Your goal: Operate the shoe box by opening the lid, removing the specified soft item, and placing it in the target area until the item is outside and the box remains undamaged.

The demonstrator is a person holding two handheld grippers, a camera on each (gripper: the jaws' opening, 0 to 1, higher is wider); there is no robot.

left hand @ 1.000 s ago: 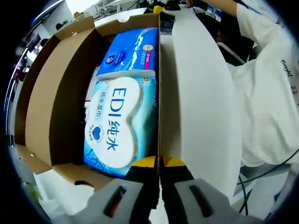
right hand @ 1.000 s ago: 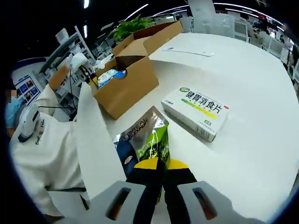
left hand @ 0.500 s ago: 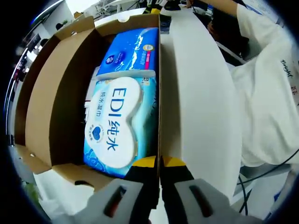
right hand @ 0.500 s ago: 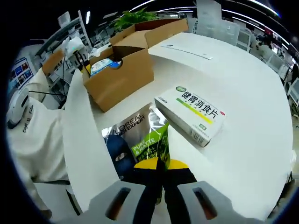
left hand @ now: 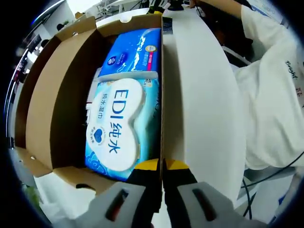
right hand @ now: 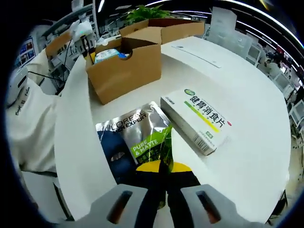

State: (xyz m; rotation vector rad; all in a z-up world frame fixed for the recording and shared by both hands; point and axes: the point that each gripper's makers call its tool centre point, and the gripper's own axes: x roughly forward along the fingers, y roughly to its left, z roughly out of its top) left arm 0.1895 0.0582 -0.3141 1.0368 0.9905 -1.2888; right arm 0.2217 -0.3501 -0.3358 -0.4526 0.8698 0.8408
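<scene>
While the box sits open: shoe box (left hand: 40, 114) wall pinched by the left gripper (left hand: 161, 167), fingers pressed together on its edge.
Right gripper (right hand: 165, 167): clamping the foil pouch (right hand: 137, 142) on the counter (right hand: 247, 95).
Pouch axis: runs straight ahead of those fingers, well apart from the box.

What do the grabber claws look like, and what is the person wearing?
Each gripper, left gripper and right gripper, has yellow-tipped black fingers rising from pale grey bodies with dark slots. The person wears a white top with small dark lettering.
</scene>
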